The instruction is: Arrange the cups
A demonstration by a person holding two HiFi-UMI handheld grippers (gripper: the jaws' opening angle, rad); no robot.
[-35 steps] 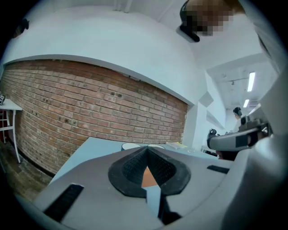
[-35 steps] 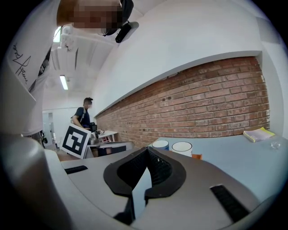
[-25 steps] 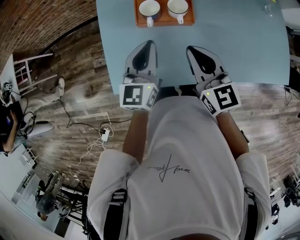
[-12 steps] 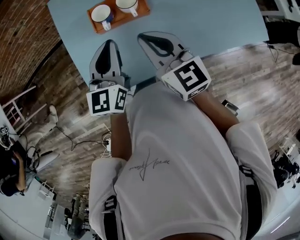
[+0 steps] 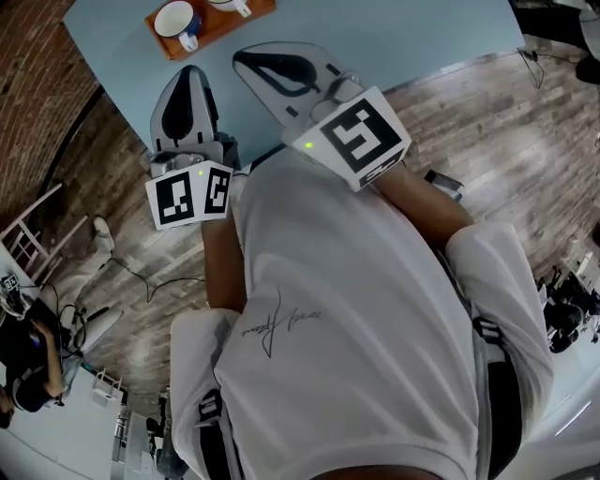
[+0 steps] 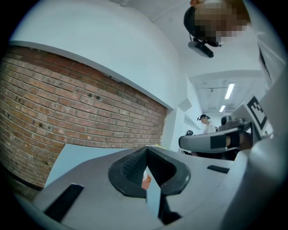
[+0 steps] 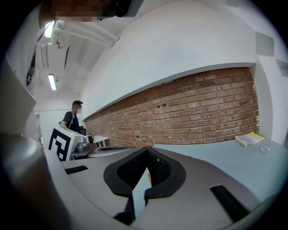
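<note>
An orange tray (image 5: pixel 217 28) lies on the light blue table (image 5: pixel 394 37) at the top left of the head view. A white cup (image 5: pixel 174 19) with a blue handle stands on it; a second white cup (image 5: pixel 231 5) is cut off by the frame's top edge. My left gripper (image 5: pixel 190 71) hovers just short of the tray, shut and empty. To its right, my right gripper (image 5: pixel 240 54) is likewise shut and empty. In each gripper view the dark pads (image 6: pixel 135 167) (image 7: pixel 158 166) meet at the tip. Through the left gripper's gap shows a sliver of orange tray (image 6: pixel 145 181).
A brick wall (image 7: pixel 198 112) runs behind the table. A yellowish book (image 7: pixel 247 139) and a small glass (image 7: pixel 265 147) lie at the table's far end. A white chair (image 5: pixel 23 239) and cables are on the wooden floor. A person (image 7: pixel 72 119) stands in the background.
The head view has swung, so the tray slid from top centre to the top left. Both grippers have risen off the table edge, the right one closer to the camera.
</note>
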